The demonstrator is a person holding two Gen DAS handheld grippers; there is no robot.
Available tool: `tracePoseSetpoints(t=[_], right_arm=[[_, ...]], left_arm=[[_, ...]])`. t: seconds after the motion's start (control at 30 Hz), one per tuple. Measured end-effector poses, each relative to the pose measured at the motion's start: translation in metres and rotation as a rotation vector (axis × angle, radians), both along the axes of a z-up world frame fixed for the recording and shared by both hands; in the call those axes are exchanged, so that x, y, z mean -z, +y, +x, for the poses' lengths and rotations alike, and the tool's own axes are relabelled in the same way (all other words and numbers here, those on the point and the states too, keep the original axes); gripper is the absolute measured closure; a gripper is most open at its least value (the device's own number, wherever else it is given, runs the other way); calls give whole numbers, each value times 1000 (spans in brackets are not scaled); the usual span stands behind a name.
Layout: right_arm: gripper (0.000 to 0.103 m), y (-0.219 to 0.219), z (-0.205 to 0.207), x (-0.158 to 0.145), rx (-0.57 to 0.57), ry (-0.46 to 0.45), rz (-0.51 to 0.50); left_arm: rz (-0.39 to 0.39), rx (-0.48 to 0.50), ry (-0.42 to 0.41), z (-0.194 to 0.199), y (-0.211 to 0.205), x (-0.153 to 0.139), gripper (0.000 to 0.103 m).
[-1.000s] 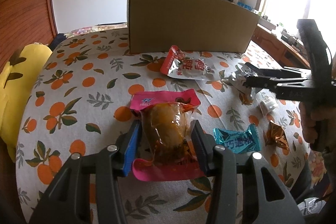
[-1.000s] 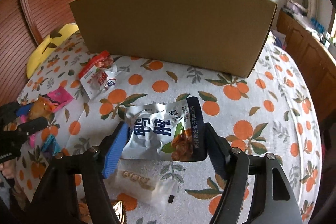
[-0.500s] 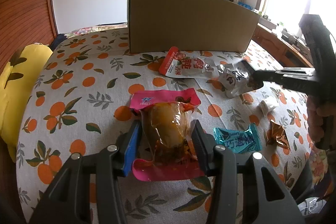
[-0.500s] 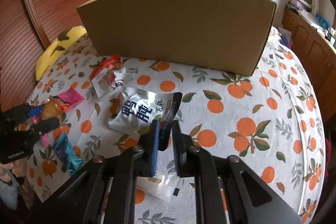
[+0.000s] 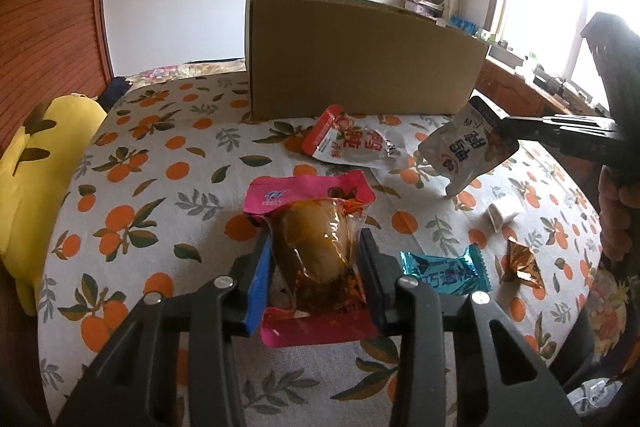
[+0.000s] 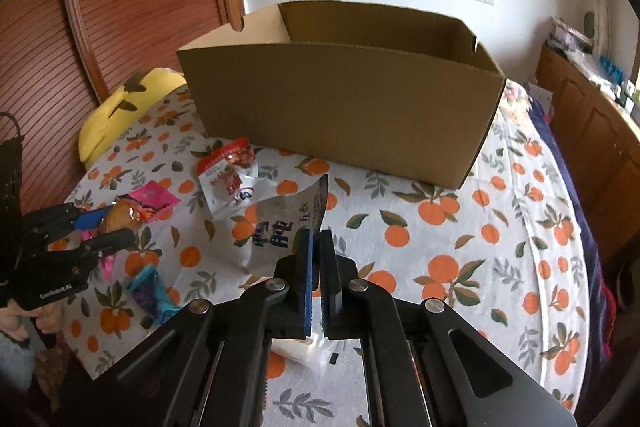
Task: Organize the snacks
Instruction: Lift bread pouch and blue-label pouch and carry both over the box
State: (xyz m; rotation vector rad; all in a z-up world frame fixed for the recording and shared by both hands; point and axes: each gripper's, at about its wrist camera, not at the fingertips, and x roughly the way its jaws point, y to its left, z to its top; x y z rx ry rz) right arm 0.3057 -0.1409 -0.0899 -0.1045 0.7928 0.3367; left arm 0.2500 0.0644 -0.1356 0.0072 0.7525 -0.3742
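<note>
My left gripper (image 5: 316, 247) is shut on a pink-edged clear pouch (image 5: 316, 251) with a brown snack, held just above the table; the pair also shows in the right wrist view (image 6: 120, 221). My right gripper (image 6: 316, 239) is shut on the edge of a silver pouch (image 6: 280, 223) with dark Chinese lettering, lifted off the table; in the left wrist view the pouch (image 5: 468, 151) hangs from that gripper (image 5: 504, 131). An open cardboard box (image 6: 344, 99) stands behind, also in the left wrist view (image 5: 360, 59).
On the orange-print tablecloth (image 5: 160, 187) lie a red-topped white pouch (image 5: 348, 143), a teal candy wrapper (image 5: 440, 273), a white packet (image 5: 502, 213) and a brown foil candy (image 5: 522, 263). A yellow cushion (image 5: 36, 163) lies at the left edge.
My right gripper closed on the silver pouch and lifted it off the table toward the box. My left gripper closed onto the pink pouch and raised it slightly.
</note>
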Motion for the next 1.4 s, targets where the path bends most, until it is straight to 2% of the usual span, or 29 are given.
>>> tracePoseSetpoints(t=[0.17, 0.83, 1.1, 1.4], right_arm=[[103, 4, -3, -6, -19, -17, -29], [103, 16, -5, -46, -90, -93, -157], [103, 13, 1, -76, -103, -142, -196], [103, 9, 16, -114, -121, -219, -224]], left_arm=[[-26, 0, 3, -1, 4, -5, 65], [-2, 47, -63, -7, -24, -53, 65], [1, 59, -105, 11, -35, -82, 65], [0, 55, -162, 51, -40, -121, 65]])
